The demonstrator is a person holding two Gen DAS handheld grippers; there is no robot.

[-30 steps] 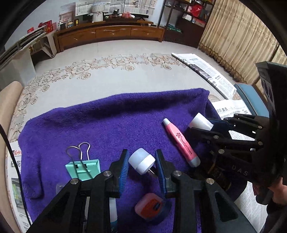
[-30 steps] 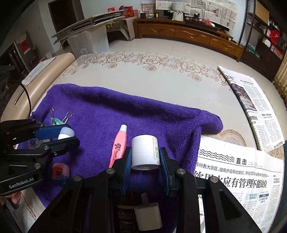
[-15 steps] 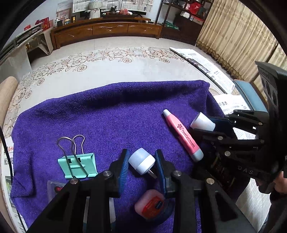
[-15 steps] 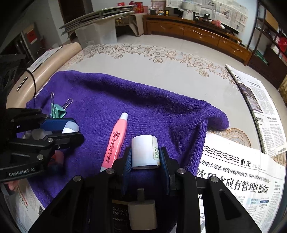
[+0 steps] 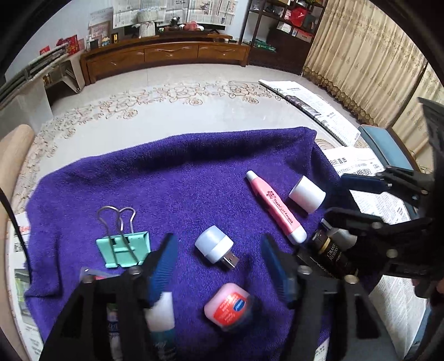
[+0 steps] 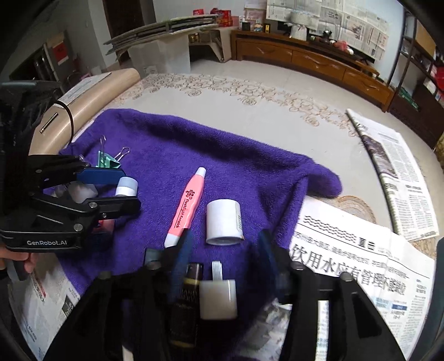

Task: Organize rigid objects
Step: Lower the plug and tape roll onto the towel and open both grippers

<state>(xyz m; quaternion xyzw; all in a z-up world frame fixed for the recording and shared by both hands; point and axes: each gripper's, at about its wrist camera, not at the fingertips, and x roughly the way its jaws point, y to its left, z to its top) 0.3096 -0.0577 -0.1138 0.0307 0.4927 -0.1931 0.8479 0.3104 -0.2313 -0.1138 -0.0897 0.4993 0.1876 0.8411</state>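
Both grippers releasing onto the towel (image 5: 172, 177).
Left gripper (image 5: 219, 266) jaws are opening around the USB light (image 5: 215, 247), plug pointing near-right; right gripper (image 6: 224, 250) jaws are opening off the upright white cap (image 6: 224, 222).

left tongs (image 5: 219, 261) opening off USB light (image 5: 214, 248), right tongs (image 6: 224, 250) opening off white cap (image 6: 224, 222)

A pale floor (image 5: 194, 111) with a beige floral border is seen. At twelve o'clock in the left wrist view, a long low wooden cabinet (image 5: 166, 54) is set against a wall papered with newspaper sheets (image 5: 172, 11). Dark shelving (image 5: 280, 30) stands at one o'clock, and beige curtains (image 5: 369, 64) hang at two o'clock. Even daylight is cast throughout.
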